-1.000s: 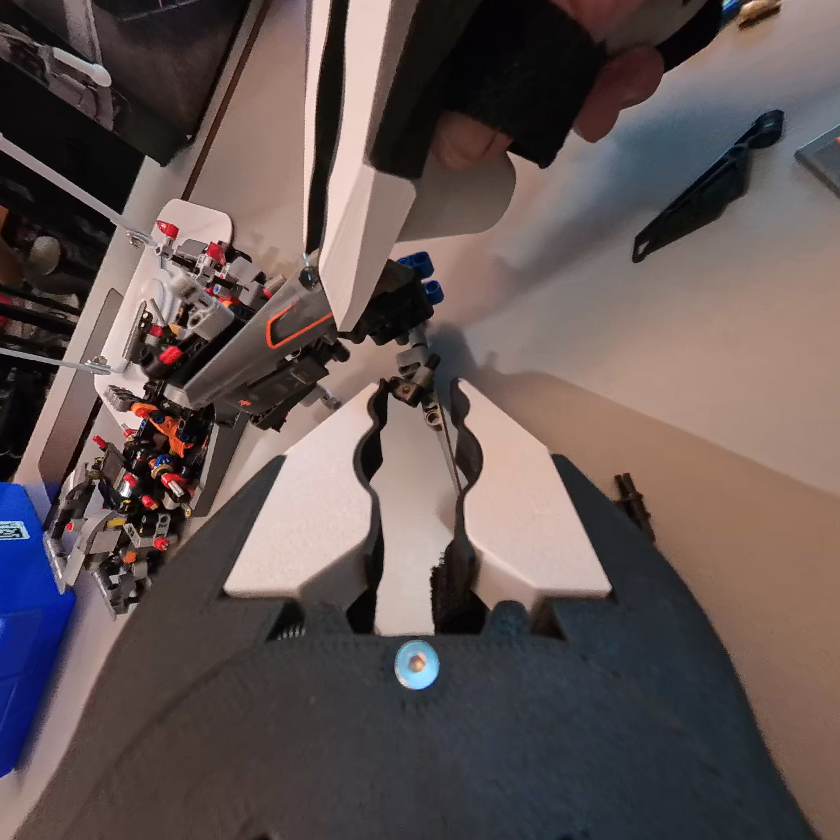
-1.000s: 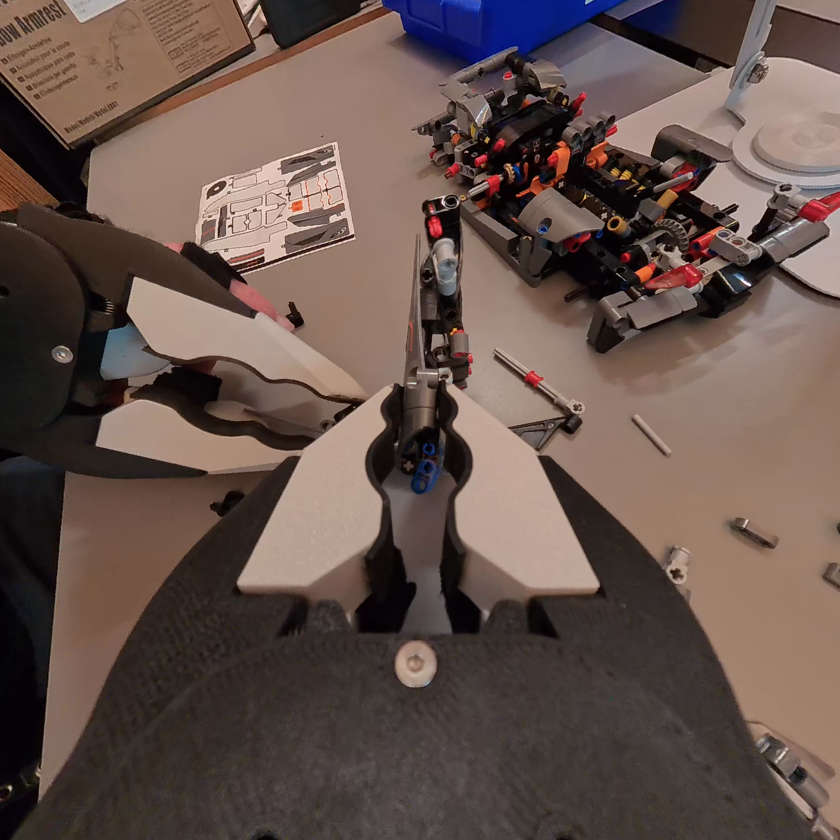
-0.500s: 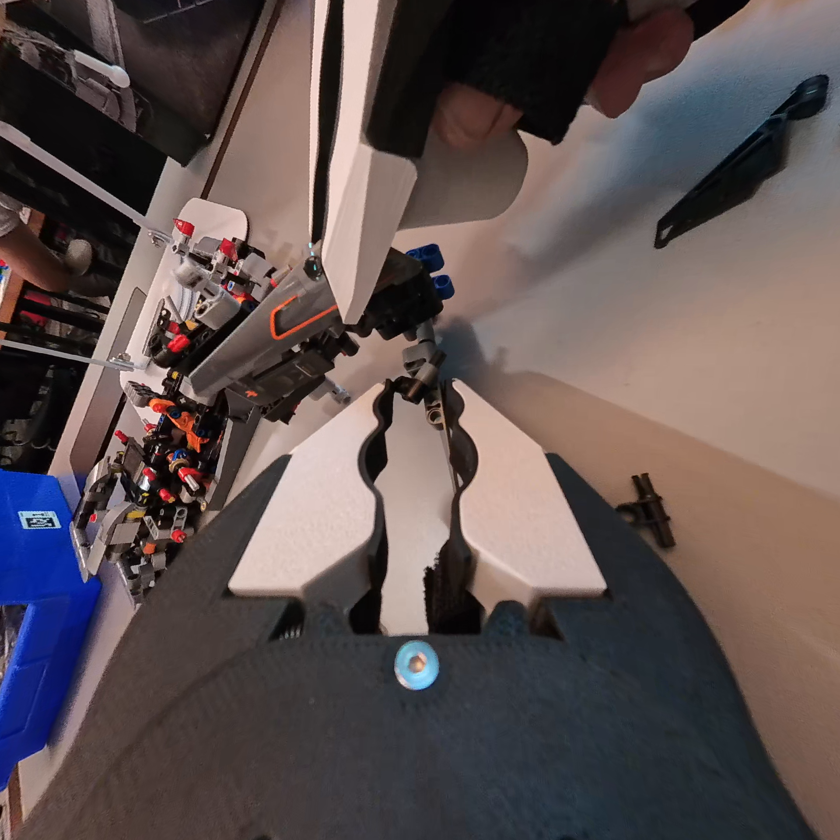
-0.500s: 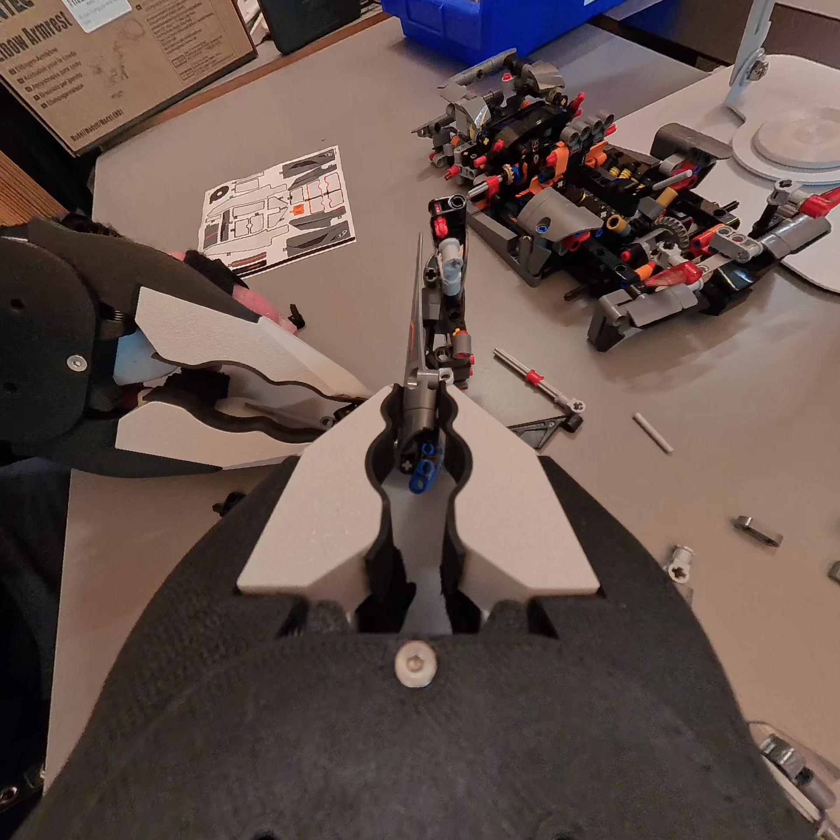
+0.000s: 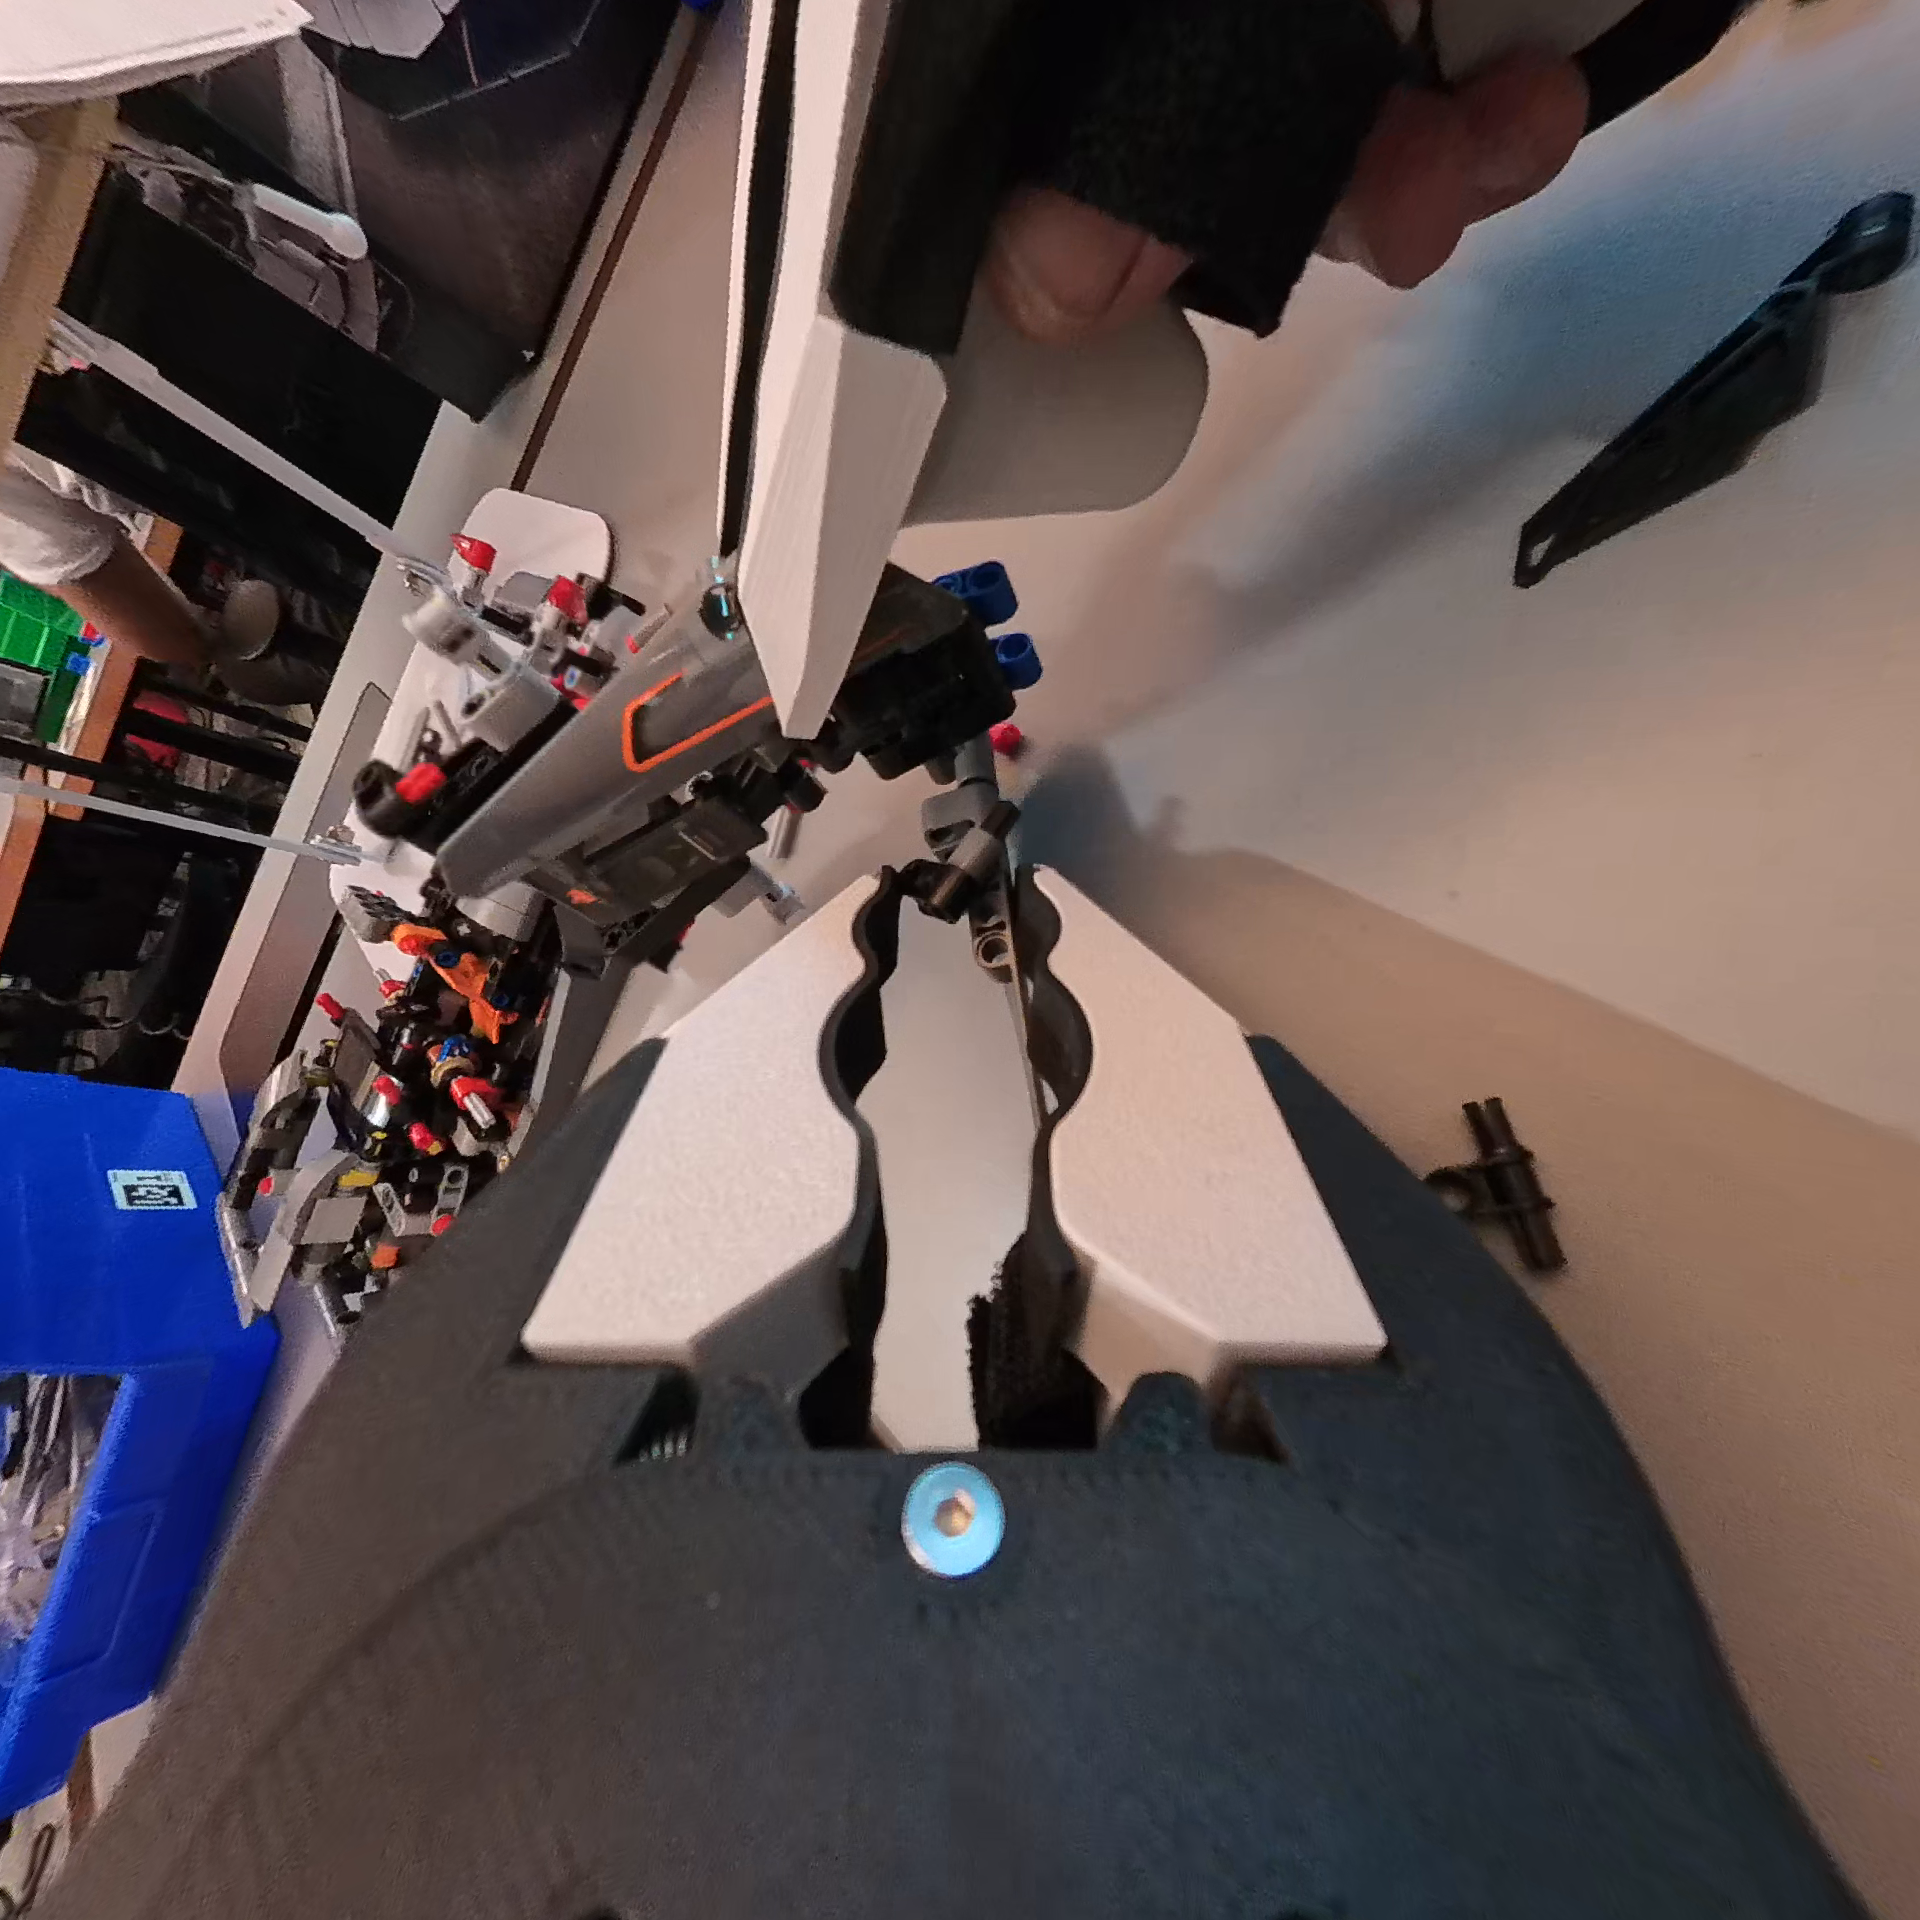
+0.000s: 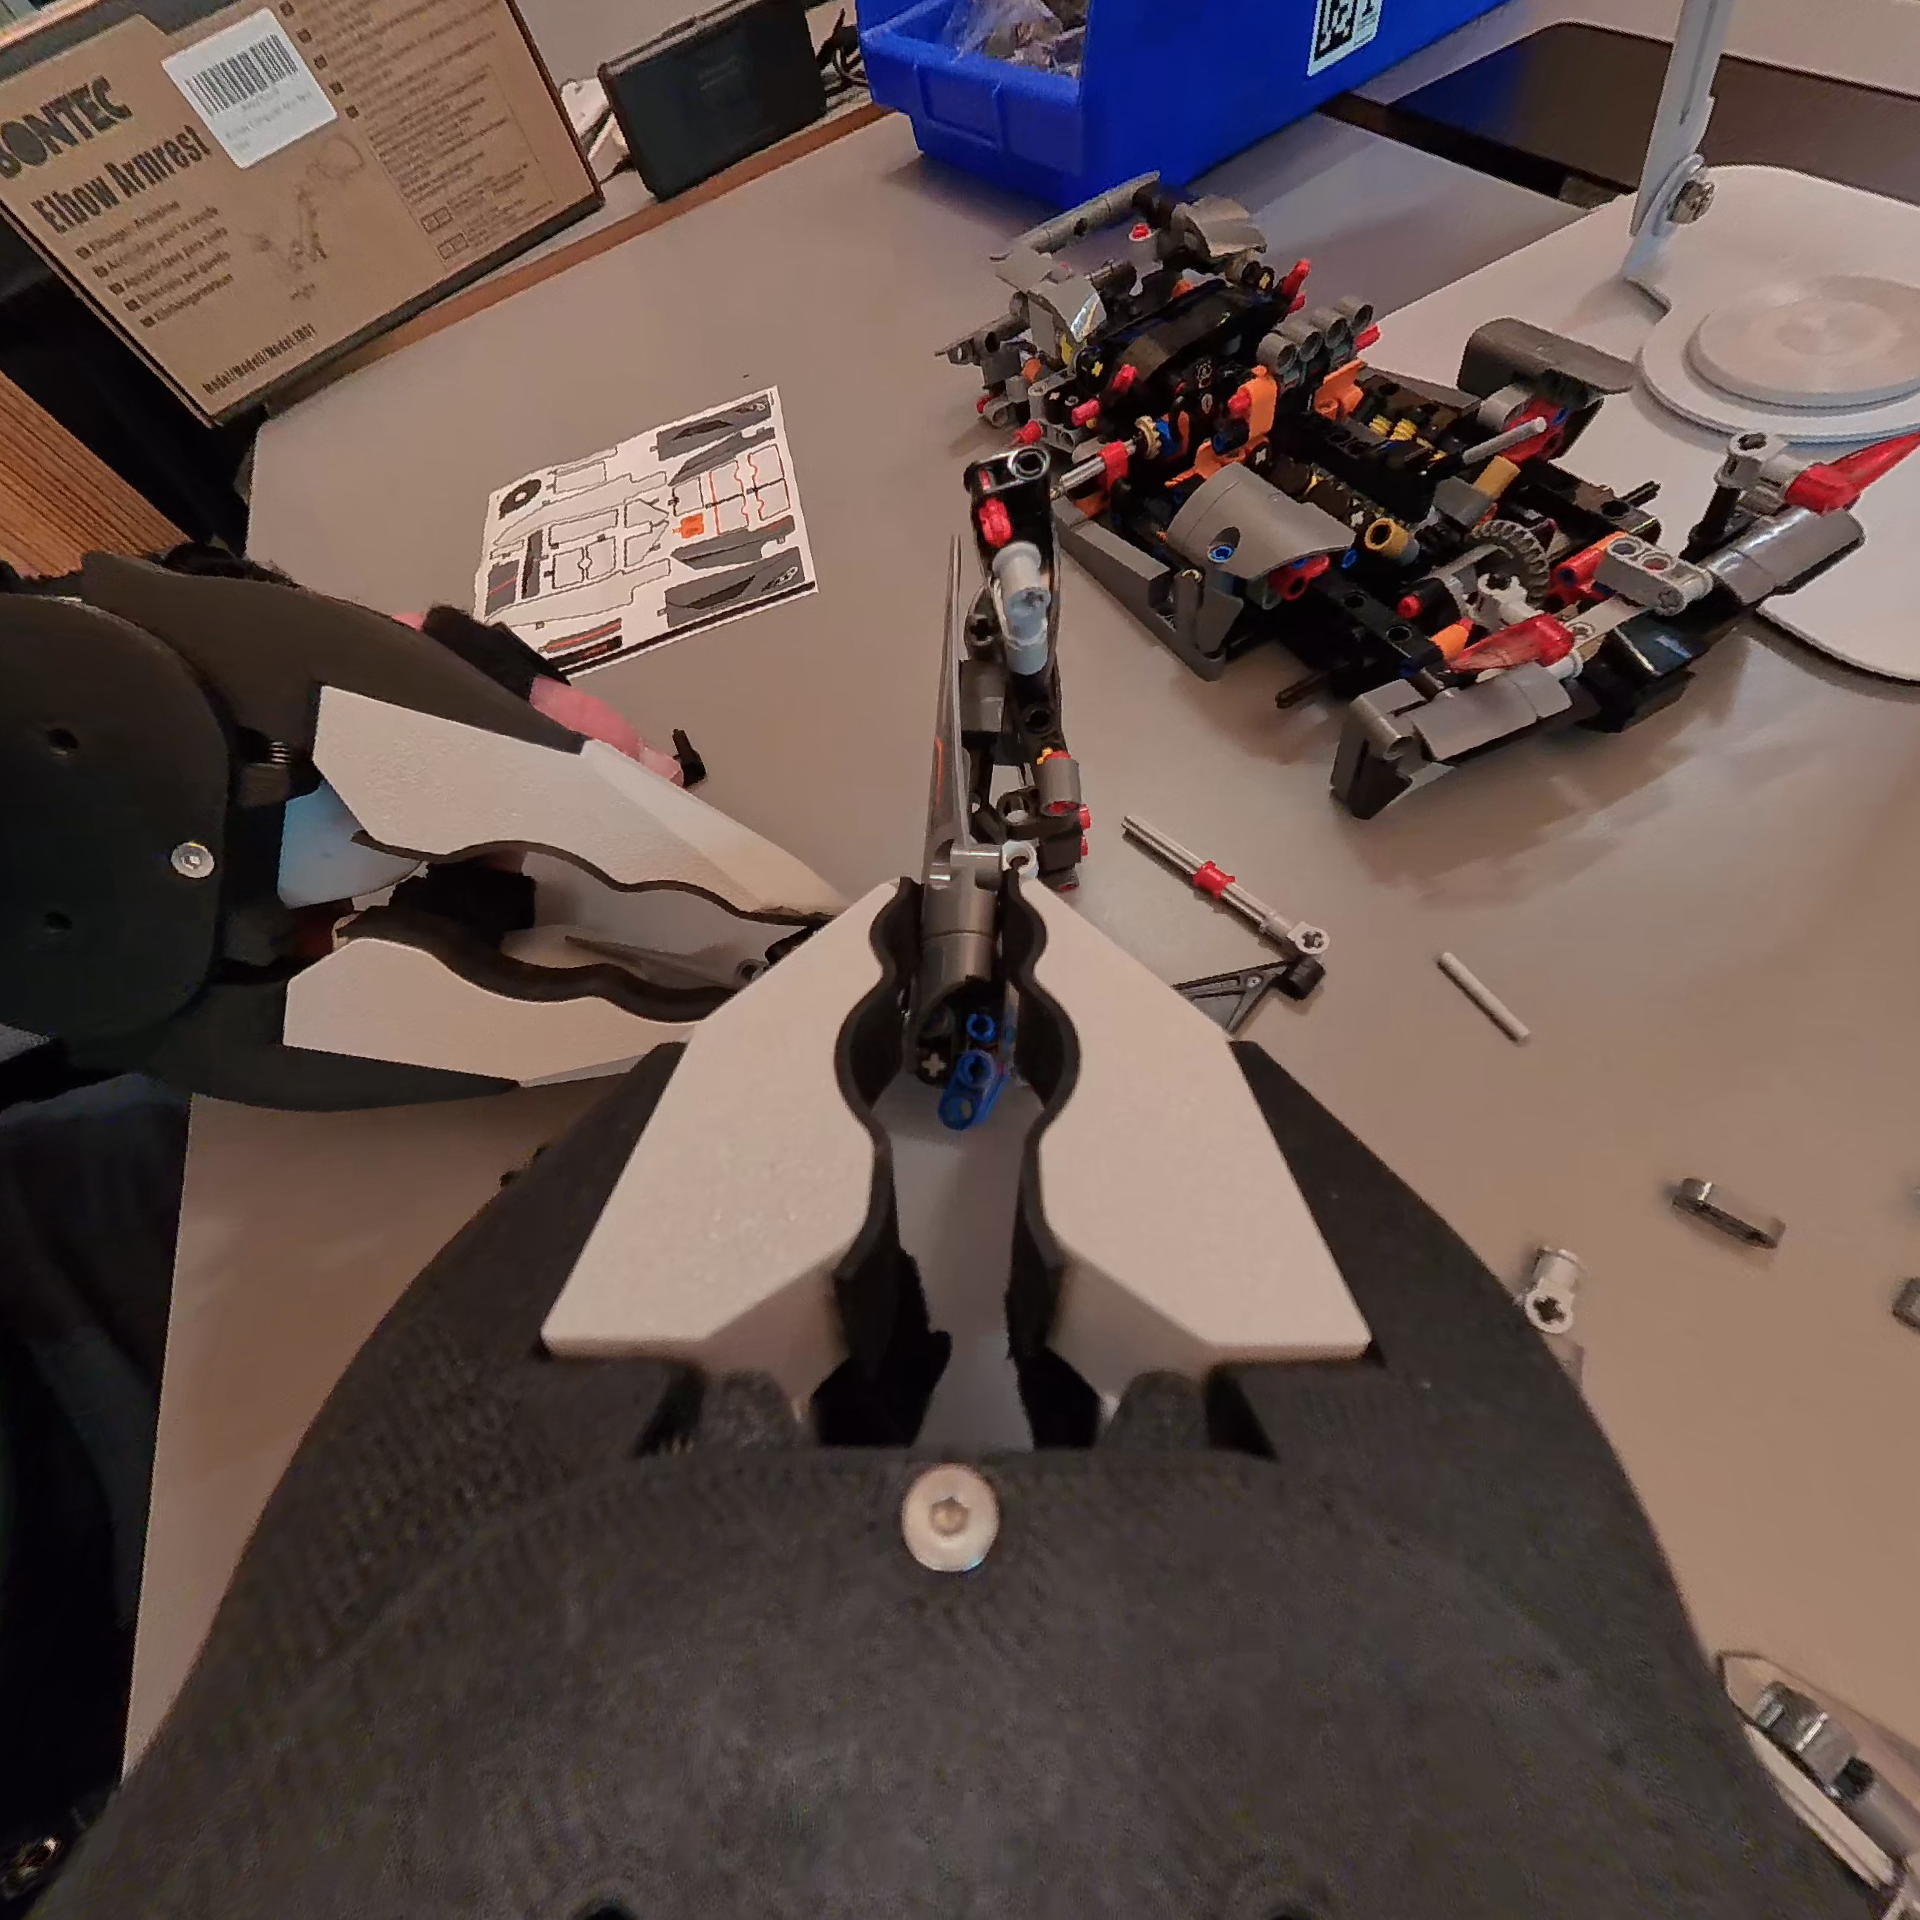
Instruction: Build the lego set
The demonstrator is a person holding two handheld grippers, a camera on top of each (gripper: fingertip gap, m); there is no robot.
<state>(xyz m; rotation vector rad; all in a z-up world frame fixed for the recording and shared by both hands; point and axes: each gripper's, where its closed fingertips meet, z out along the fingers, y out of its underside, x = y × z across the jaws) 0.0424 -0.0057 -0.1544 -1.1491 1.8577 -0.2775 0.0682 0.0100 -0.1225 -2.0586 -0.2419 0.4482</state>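
Observation:
My right gripper (image 6: 961, 904) is shut on a Lego sub-assembly (image 6: 1013, 675) of black beams with a grey panel, held upright above the table. In the left wrist view the sub-assembly (image 5: 623, 769) shows an orange outline, under the right gripper's white finger (image 5: 831, 468). My left gripper (image 5: 958, 883) is closed around a small grey and black connector piece (image 5: 987, 935) with a thin grey blade. That piece meets the sub-assembly's underside. The left gripper also shows in the right wrist view (image 6: 800, 925), touching my right finger's side. The partly built car chassis (image 6: 1351, 499) sits beyond.
A sticker sheet (image 6: 644, 530), a cardboard box (image 6: 260, 187) and a blue bin (image 6: 1122, 83) lie at the back. Loose parts lie to the right: a grey axle (image 6: 1210, 883), a short rod (image 6: 1481, 997), small grey pieces (image 6: 1725, 1210). A black panel (image 5: 1714, 395) and black pin (image 5: 1501, 1184) lie nearby. The grippers' ends are close to 5 cm from one another. My right gripper's tips are some 8 cm from the grey axle (image 6: 1210, 883).
Both grippers have shifted slightly, together with their pieces. The grips and the contact between the two pieces look unchanged.

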